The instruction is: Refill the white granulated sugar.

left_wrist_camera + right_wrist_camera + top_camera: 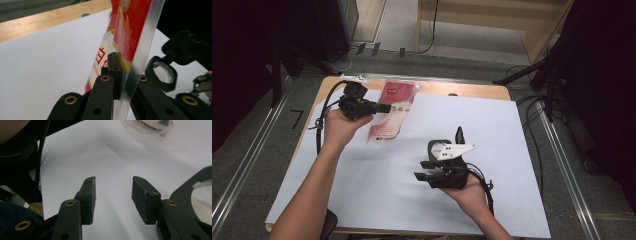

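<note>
A red and white plastic packet [391, 111] lies at the back left of the white sheet [492, 130]. My left gripper [385, 107] reaches it from the left. In the left gripper view, the left gripper [120, 72] is shut on the clear sealed edge of the packet [127, 30], which stands on edge between the jaws. My right gripper [420, 170] is held above the sheet's front middle, pointing left and away from the packet. In the right gripper view, the right gripper [113, 192] is open with only white sheet between its pads, and the packet's end [147, 127] lies farther off.
The white sheet covers most of a wooden table [472, 90], whose bare back edge shows. Cables [532, 125] trail off the table's right side, and dark stand legs [532, 70] cross the floor behind. Metal rails [247, 150] run along both sides.
</note>
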Available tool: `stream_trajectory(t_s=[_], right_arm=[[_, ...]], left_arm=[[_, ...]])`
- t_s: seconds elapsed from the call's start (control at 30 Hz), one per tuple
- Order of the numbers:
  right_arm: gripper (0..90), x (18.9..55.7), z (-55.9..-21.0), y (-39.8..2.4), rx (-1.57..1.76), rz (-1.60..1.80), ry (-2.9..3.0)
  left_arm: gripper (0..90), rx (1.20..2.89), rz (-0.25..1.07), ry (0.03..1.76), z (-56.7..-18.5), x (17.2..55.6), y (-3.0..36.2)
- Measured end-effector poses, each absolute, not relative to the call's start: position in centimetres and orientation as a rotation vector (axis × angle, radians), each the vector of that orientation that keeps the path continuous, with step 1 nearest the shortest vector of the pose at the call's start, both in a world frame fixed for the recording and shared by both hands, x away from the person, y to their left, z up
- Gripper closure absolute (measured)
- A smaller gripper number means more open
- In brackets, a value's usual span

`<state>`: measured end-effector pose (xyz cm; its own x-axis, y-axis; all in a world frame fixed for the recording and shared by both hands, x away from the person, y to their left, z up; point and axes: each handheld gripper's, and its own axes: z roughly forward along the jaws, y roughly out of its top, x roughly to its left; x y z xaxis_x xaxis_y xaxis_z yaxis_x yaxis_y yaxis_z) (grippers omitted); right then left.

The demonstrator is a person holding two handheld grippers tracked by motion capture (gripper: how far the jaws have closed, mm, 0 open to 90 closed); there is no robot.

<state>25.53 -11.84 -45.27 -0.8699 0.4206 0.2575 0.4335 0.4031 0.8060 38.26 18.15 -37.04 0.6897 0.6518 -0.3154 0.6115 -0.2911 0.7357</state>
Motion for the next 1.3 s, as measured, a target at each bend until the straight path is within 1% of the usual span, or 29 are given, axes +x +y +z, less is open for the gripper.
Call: stream_trajectory(t_s=[0.1,0.2,0.27,0.43,0.47,0.97,1.1,1.3], right_arm=[[54.3,25.6,-45.7,-12.3,-0.834,-1.490,-2.588],[54.2,25.6,-45.9,-12.5,-0.844,-1.483,-2.591],[54.2,25.5,-46.0,-12.7,-0.850,-1.493,-2.590],[54.0,25.6,-45.9,-13.0,-0.880,-1.504,-2.592],[54.0,25.6,-45.9,-13.1,-0.883,-1.508,-2.591],[53.8,25.9,-46.1,-13.6,-0.908,-1.512,-2.597],[53.8,26.0,-46.0,-13.4,-0.898,-1.505,-2.606],[53.8,26.2,-45.8,-13.6,-0.887,-1.517,-2.615]], left_arm=[[90.0,2.006,0.070,0.976,-37.7,38.7,17.7],[90.0,1.991,0.091,0.967,-38.4,39.1,17.4],[90.0,1.971,0.092,0.967,-38.8,39.2,17.3],[90.0,1.987,0.088,0.984,-40.0,39.5,17.4],[90.0,1.970,0.069,0.972,-40.1,39.5,17.5],[89.4,1.969,0.087,0.967,-40.7,38.5,19.1],[89.3,2.002,0.096,0.944,-40.8,38.1,19.4],[88.3,1.995,0.082,0.956,-41.2,37.4,20.2]])
